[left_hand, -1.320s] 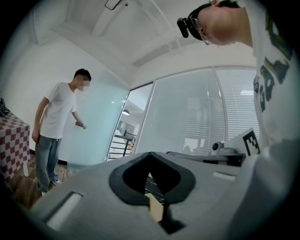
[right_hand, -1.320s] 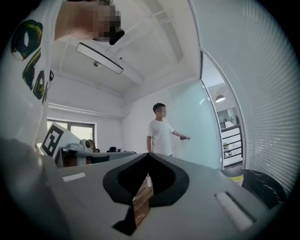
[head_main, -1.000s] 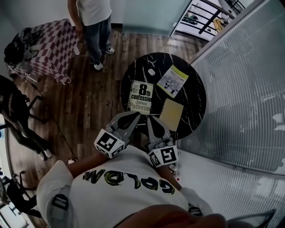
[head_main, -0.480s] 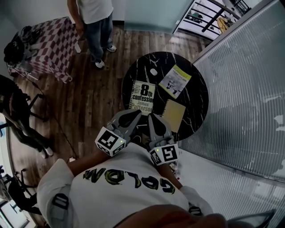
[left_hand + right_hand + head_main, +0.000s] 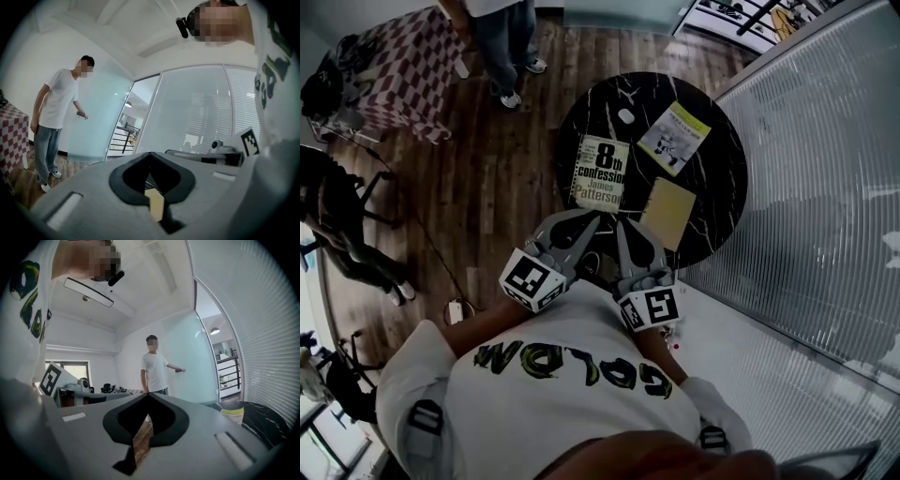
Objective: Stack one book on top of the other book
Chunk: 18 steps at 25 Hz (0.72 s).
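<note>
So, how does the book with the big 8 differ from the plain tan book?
The book with the big 8 has a pale cover with black print; the plain tan book shows none. In the head view the printed one lies left, the tan one right and nearer. Both lie flat and closed.

White T-shirt [image 5: 562, 417], green-black chest lettering [image 5: 539, 364]

So there are three books apart on the round black marble desk [image 5: 727, 192]. The white paperback with big black lettering [image 5: 602, 172] lies left, the plain tan book [image 5: 667, 212] right of it, and the yellow-green booklet [image 5: 675, 137] behind that. The left claw [image 5: 592, 220] and right claw [image 5: 621, 228] sit side by side at the near edge.
</note>
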{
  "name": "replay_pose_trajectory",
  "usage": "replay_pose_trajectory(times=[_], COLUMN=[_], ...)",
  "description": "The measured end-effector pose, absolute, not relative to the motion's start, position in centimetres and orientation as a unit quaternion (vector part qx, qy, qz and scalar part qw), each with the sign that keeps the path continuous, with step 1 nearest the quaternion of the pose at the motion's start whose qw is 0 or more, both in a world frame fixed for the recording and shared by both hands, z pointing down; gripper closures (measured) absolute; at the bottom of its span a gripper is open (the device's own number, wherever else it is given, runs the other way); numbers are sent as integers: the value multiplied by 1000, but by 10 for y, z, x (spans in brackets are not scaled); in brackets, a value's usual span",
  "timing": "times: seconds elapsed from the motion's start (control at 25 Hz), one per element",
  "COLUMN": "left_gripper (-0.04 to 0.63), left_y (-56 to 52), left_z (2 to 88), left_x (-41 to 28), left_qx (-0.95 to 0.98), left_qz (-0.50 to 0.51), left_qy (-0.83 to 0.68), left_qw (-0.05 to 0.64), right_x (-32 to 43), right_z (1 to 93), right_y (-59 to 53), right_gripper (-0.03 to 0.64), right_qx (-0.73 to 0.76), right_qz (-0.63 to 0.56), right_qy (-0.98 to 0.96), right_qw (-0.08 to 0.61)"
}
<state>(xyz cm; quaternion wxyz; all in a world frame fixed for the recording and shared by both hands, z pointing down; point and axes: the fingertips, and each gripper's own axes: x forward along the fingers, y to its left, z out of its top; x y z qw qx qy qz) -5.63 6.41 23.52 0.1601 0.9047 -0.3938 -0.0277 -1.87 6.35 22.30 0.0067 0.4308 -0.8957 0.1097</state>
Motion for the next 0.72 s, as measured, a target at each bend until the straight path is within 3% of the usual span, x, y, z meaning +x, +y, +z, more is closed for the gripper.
replay_pose_trajectory(times=[0.72], left_gripper=[591], left_y=[62], left_z=[271], left_x=[-45], left_qx=[890], left_qz=[4], left_qy=[-416], left_qw=[185], right_x=[0], right_z=[256], right_y=[65], right_gripper=[614], right_qx=[425], right_qz=[141], right_qy=[-894], right_qw=[30])
